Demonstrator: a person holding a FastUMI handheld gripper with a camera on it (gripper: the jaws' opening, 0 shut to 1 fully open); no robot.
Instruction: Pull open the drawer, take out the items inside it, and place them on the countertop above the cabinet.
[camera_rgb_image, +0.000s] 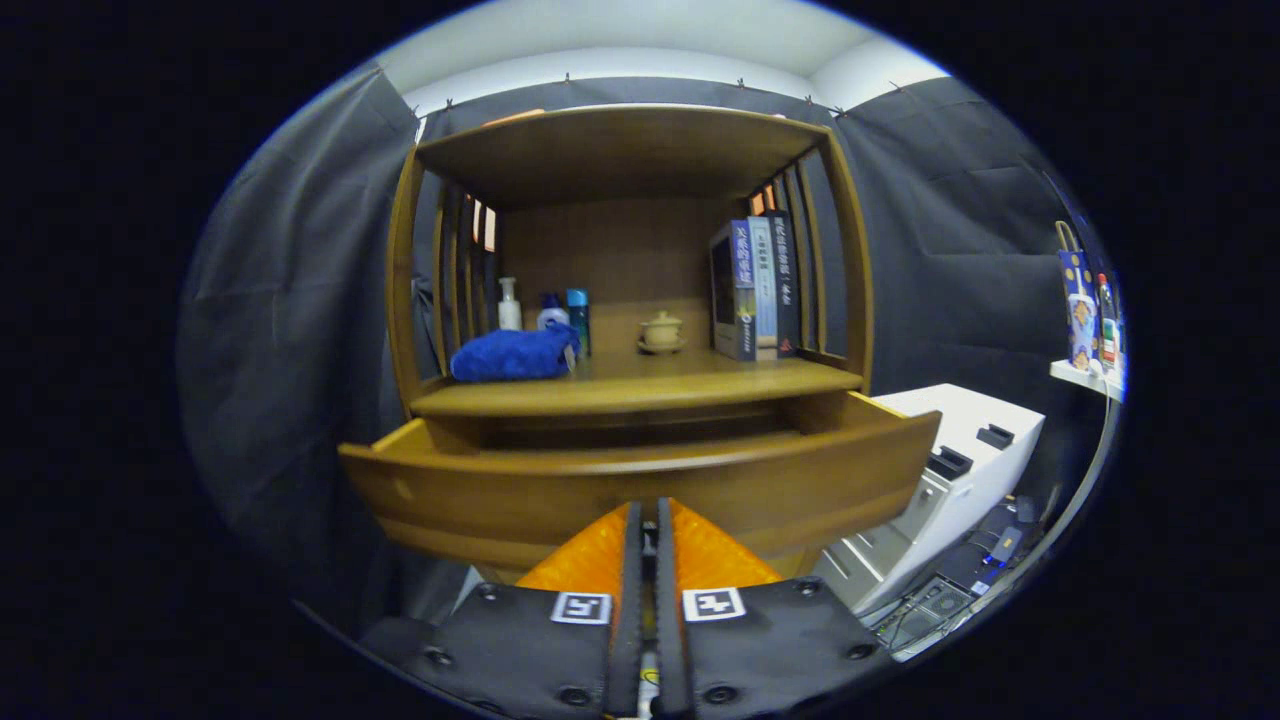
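Gripper (645, 520) sits low in front of the brown wooden cabinet (630, 150), its fingers (600, 560) pressed together with only a thin slit between them and nothing held. Fingertips lie just in front of the drawer front.

Wide brown wooden drawer (640, 485) is pulled out toward the gripper, below the worktop. Its interior cannot be seen from this low angle; contents cannot be told.

Wooden worktop (640, 390) above the drawer carries:
- a crumpled blue cloth (515, 355) at the left front
- behind the cloth, a small white pump bottle (509, 305), a rounded white bottle with a dark blue cap (551, 312) and a teal-capped dark bottle (578, 318), close together
- a small beige lidded cup on a saucer (661, 331), near the middle, toward the back
- a row of upright books (755, 290) at the right, against the slatted side

Cabinet has slatted sides and a flat wooden top.

To the right of the cabinet, lower down: a white drawer unit with dark handles (960, 460). Farther right, a white shelf (1085, 375) with a patterned blue bag (1078, 300) standing on it.
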